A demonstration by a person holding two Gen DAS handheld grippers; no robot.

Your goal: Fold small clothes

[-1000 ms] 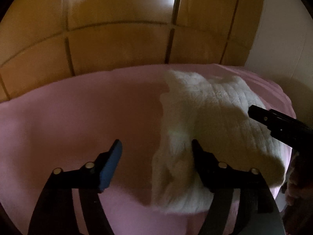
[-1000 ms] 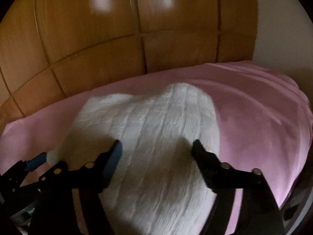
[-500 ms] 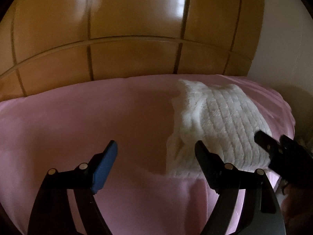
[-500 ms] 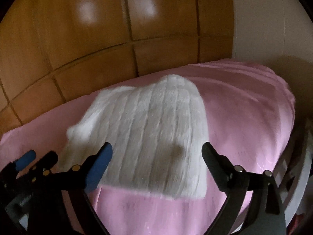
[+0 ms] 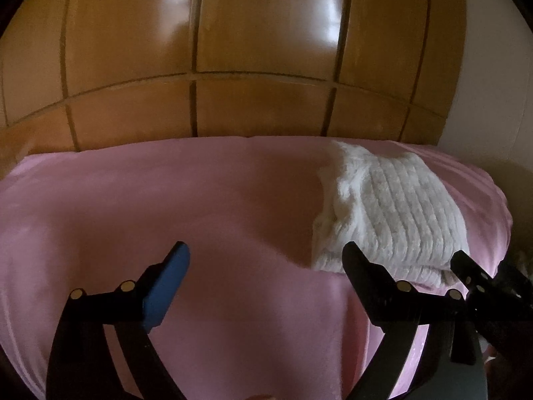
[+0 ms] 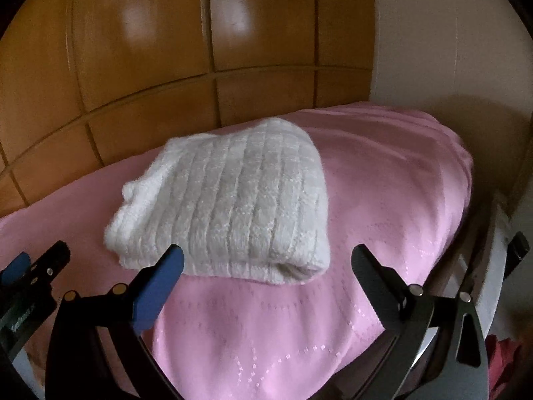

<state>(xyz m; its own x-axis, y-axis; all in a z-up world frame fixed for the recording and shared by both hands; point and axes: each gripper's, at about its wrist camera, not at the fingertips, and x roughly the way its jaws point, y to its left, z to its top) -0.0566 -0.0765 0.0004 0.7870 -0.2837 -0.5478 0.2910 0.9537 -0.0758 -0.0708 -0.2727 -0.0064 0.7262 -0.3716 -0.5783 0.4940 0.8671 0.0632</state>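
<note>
A white ribbed knit garment (image 6: 230, 200) lies folded into a thick rectangle on a pink blanket (image 6: 383, 193). It also shows in the left wrist view (image 5: 389, 210), at the right of the blanket (image 5: 166, 206). My right gripper (image 6: 266, 260) is open and empty, just in front of the garment's near edge, not touching it. My left gripper (image 5: 266, 256) is open and empty over bare blanket, left of the garment. The right gripper's fingers (image 5: 473, 273) show at the right edge of the left wrist view.
A glossy wooden panelled wardrobe (image 5: 260, 50) stands behind the blanket. A pale wall (image 6: 449, 33) is at the right. The blanket's right edge drops off near a white frame (image 6: 493, 233). The left gripper's tip (image 6: 40, 263) shows at the left edge.
Both grippers have pulled back from the garment toward me and off it. The garment now lies folded and untouched on the blanket.
</note>
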